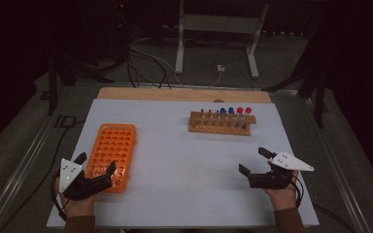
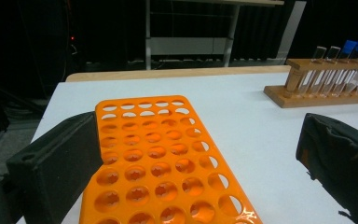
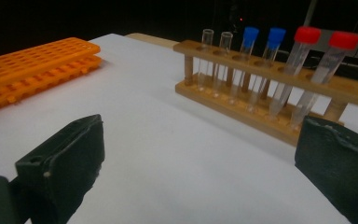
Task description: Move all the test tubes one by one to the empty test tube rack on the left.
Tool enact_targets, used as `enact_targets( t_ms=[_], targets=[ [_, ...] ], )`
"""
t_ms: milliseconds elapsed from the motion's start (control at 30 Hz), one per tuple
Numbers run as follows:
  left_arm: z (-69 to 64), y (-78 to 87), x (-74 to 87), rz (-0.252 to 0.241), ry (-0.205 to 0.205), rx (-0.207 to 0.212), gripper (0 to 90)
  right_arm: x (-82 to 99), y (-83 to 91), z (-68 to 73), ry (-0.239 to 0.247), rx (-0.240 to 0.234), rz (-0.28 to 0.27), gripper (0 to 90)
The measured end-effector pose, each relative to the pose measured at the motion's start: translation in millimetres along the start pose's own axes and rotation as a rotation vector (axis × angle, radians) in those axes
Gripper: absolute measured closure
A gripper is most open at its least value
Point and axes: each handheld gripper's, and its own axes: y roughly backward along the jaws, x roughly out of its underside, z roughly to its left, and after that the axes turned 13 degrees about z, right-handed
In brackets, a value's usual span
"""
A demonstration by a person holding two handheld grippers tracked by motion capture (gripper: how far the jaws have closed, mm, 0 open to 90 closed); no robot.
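Observation:
An orange plastic tube rack (image 1: 111, 154) with many empty holes lies at the left of the white table. A wooden rack (image 1: 221, 122) at the back right holds several tubes: two uncapped, two with blue caps, two with red caps (image 3: 307, 35). My left gripper (image 1: 96, 163) stands open at the orange rack's (image 2: 158, 163) near end, its jaws straddling that end without touching. My right gripper (image 1: 253, 161) stands open over bare table, short of the wooden rack (image 3: 270, 95), nothing between its jaws.
The white table top (image 1: 184, 165) has bare room between the two racks. A wooden board edge (image 1: 175, 93) runs along the back. Cables and a white metal stand (image 1: 213, 34) sit on the dark floor beyond.

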Motion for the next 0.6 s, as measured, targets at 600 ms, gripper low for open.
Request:
enact_targets(
  t_ms=[600],
  targets=[
    [1.0, -1.0, 2.6, -0.027, 0.015, 0.008, 0.7, -55.9, -2.0, -15.0, -0.006, 0.047, -0.026, 1.8]
  ],
)
